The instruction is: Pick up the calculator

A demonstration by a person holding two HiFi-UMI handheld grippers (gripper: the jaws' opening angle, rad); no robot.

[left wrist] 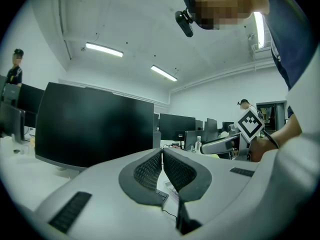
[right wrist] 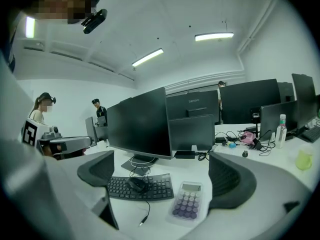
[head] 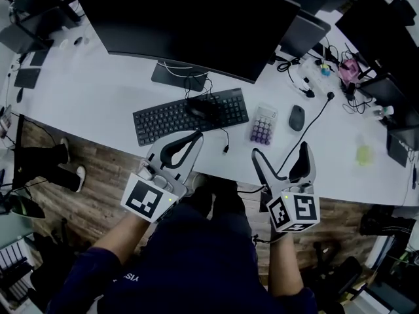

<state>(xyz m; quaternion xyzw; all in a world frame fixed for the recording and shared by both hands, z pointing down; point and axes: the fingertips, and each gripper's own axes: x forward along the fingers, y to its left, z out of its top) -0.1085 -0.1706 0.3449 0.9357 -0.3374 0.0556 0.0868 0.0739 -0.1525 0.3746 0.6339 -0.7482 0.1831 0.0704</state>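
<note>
A long white counter [head: 98,97] with a smooth matt top carries everything; a wide, curved black monitor [head: 190,18] stands toward its back edge on a flat dark foot. A black keyboard [head: 163,118], slim and slightly slanted, lies in front of the monitor's foot and nearer the front edge.

The left claw [head: 196,136], of pale grey plastic, hangs over the front edge just before the keyboard; its dark ribbed pads [left wrist: 150,170] are pressed together with nothing between them. The right claw [head: 279,150] also sits at the front edge; its jaws are spread wide and empty, and in the right gripper view they frame the calculator without touching it.

The calculator [head: 263,124] lies flat a little back from the front edge, between the keyboard's right end and a dark oval mouse [head: 296,118]. It is a small upright rectangle with a pale, rounded body, rows of round purple keys and a narrow greyish display along its far end. A second black mouse [head: 201,107] rests on top of the keyboard, its thin cable trailing toward the front edge.
</note>
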